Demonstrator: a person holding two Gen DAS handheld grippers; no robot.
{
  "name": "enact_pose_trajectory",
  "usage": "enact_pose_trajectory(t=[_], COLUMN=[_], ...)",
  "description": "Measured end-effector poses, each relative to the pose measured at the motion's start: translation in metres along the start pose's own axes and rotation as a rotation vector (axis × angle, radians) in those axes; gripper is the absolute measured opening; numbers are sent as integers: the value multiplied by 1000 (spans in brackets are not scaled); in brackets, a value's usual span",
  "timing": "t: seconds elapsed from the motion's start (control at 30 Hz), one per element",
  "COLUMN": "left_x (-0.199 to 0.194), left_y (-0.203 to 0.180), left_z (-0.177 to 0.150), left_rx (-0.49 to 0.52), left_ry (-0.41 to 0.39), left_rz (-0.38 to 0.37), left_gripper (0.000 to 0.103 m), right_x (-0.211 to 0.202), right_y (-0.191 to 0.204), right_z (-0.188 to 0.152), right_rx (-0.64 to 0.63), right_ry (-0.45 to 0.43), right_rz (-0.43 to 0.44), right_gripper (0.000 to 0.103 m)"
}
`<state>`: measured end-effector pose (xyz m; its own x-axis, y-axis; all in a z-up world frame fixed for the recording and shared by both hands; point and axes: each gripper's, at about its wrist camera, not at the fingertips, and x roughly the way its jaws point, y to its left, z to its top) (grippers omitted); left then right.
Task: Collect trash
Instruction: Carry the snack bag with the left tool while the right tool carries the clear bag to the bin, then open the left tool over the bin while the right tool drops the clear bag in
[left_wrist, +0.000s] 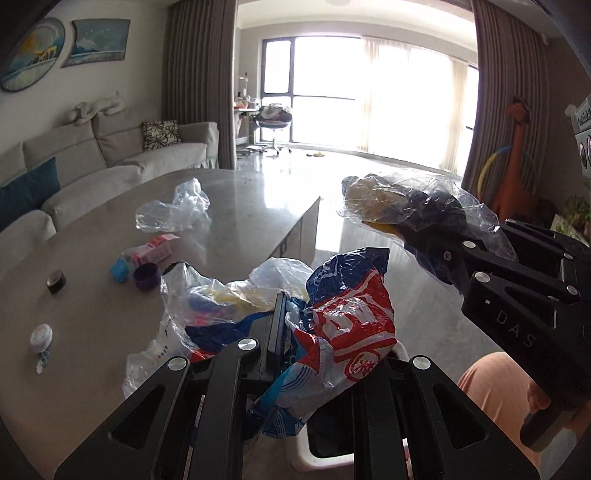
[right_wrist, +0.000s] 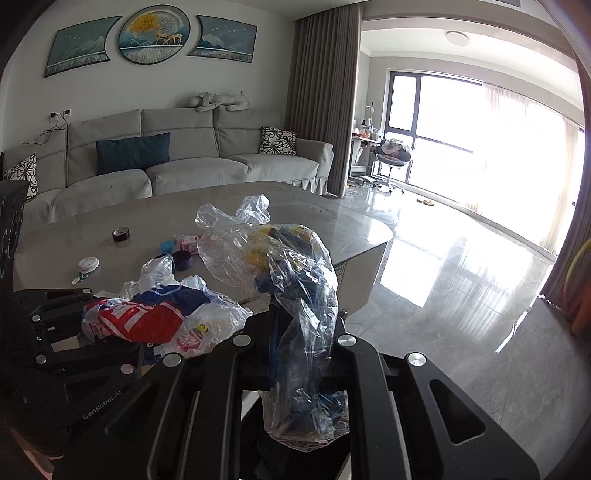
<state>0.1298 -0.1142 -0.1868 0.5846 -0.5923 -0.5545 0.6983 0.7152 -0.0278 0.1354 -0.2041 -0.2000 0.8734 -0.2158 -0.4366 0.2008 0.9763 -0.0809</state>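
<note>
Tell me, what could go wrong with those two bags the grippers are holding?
The right gripper pinches only thin film of the clear bag, so it might slip or tear. The left gripper's red and blue bag bunches up over the white bin and might snag on its rim.

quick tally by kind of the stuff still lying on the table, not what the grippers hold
clear plastic bag: 1
pink carton: 1
purple cup: 1
blue wad: 1
dark tape roll: 1
white round tag: 1
total: 6
</note>
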Motion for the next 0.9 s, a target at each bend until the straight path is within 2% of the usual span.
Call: enact_pose_trajectory(t=[0.3,0.6,0.63,0.7,0.73,0.8,0.9], left_x=[38,91,97,112,119,125,125], left_y=[-45,-77,-79,-84,-88,-96,-107], left_z=[-35,-72,-76,-86,-91,-102,-113], left_rx=[89,177,180,197,224,300,388], left_ry=[107,272,300,367,407,400,383], left_rz=[-188,-240,-251,-254,-224,-155,-98], left_gripper=[13,14,19,56,100,98,98], right_x=[-2,11,12,15,16,16,15], right_y=[-22,-42,-44,-50,-52,-57,-60], right_z=[-48,-71,-74,-79,-82,-85,-87], right_rx=[93,155,161,174,180,195,200], right_ry=[74,136,141,158,164,175,180], right_rz=[-58,-100,-105,-108,-110,-107,-111], right_gripper=[15,15,15,15,15,15,15])
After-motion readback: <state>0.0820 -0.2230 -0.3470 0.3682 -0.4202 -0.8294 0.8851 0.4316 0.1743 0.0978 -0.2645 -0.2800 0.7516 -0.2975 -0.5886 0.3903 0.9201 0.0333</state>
